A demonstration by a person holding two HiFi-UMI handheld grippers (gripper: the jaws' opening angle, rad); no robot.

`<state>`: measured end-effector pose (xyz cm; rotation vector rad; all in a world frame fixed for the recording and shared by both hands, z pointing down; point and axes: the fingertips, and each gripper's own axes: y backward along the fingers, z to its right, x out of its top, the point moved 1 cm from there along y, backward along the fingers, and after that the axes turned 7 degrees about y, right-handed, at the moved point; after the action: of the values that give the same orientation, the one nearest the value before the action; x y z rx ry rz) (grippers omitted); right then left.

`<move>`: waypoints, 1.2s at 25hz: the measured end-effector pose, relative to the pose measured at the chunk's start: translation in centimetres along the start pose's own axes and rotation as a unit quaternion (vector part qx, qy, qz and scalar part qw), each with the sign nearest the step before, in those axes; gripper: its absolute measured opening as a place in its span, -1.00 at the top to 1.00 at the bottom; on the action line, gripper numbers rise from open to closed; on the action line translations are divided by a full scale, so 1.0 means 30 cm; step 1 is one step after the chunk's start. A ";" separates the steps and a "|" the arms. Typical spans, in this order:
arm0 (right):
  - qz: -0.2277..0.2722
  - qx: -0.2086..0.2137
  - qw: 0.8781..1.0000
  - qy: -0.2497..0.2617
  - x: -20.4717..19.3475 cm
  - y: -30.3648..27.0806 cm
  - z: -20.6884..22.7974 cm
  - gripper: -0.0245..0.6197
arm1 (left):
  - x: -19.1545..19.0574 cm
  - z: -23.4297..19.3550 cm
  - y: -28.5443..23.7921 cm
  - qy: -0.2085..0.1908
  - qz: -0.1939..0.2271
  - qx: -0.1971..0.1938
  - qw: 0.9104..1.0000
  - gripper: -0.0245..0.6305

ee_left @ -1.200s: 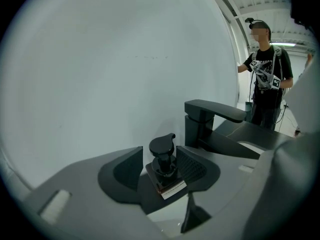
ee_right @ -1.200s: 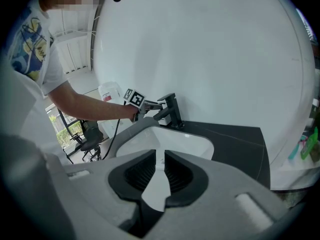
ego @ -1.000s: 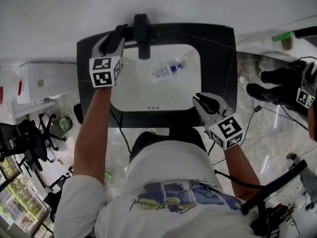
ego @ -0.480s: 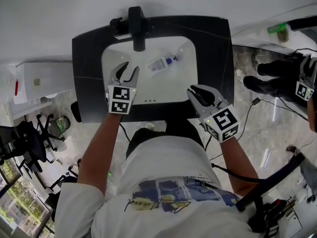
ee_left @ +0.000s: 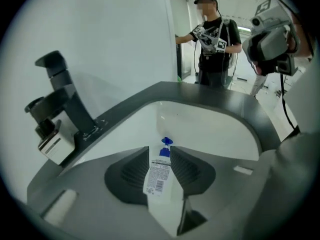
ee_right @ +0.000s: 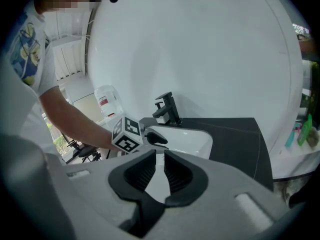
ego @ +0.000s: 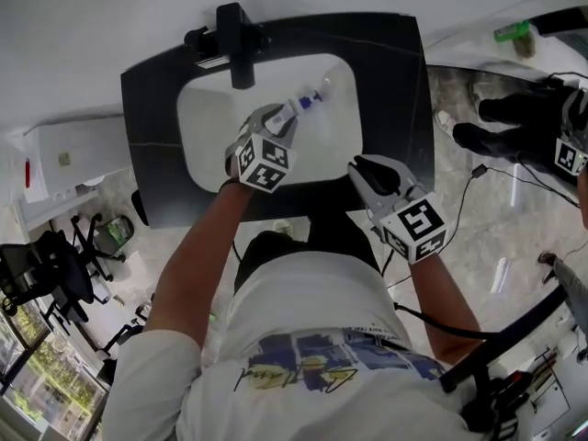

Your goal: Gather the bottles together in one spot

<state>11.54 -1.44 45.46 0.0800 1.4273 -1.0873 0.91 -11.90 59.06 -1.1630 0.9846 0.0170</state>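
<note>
A small white bottle (ego: 301, 105) with a blue cap lies in the white sink (ego: 211, 127). My left gripper (ego: 280, 118) reaches down over it, and only the cap end shows past the fingers. In the left gripper view the bottle (ee_left: 159, 176) fills the gap between the two dark pads (ee_left: 132, 171), cap pointing away; the jaws of the left gripper (ee_left: 161, 156) are closing on it. My right gripper (ego: 366, 171) hovers over the dark counter (ego: 395, 81) at the sink's front right corner. Its jaws (ee_right: 160, 159) stand a narrow gap apart with nothing between them.
A black faucet (ego: 237, 35) stands at the sink's back edge. Another person (ego: 524, 141) with marked grippers is at the right. A green bottle (ego: 510, 33) sits on the white surface beyond. Office chairs (ego: 46, 274) stand on the floor at the left.
My left gripper has moved from the faucet's left side down into the sink and over the bottle. The right gripper has barely moved.
</note>
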 end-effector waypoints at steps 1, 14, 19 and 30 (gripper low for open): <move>0.000 -0.003 1.000 -0.003 -0.004 0.004 0.005 0.76 | -0.005 0.009 -0.024 -0.013 -0.010 -0.003 1.000 0.50; -0.014 -0.012 0.999 -0.037 -0.082 0.017 0.055 0.76 | -0.020 0.065 -0.290 -0.107 -0.089 -0.039 0.989 0.46; -0.028 -0.016 0.998 -0.050 -0.126 0.026 0.059 0.76 | -0.036 0.080 -0.368 -0.140 -0.117 -0.054 0.982 0.47; -0.034 -0.017 0.998 -0.056 -0.139 0.019 0.076 0.76 | -0.091 0.066 -0.469 -0.129 -0.194 -0.065 0.970 0.51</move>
<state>14.50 -0.28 49.05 -0.0538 1.3554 -1.1053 7.29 -15.38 71.56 -1.4187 0.5208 -0.0793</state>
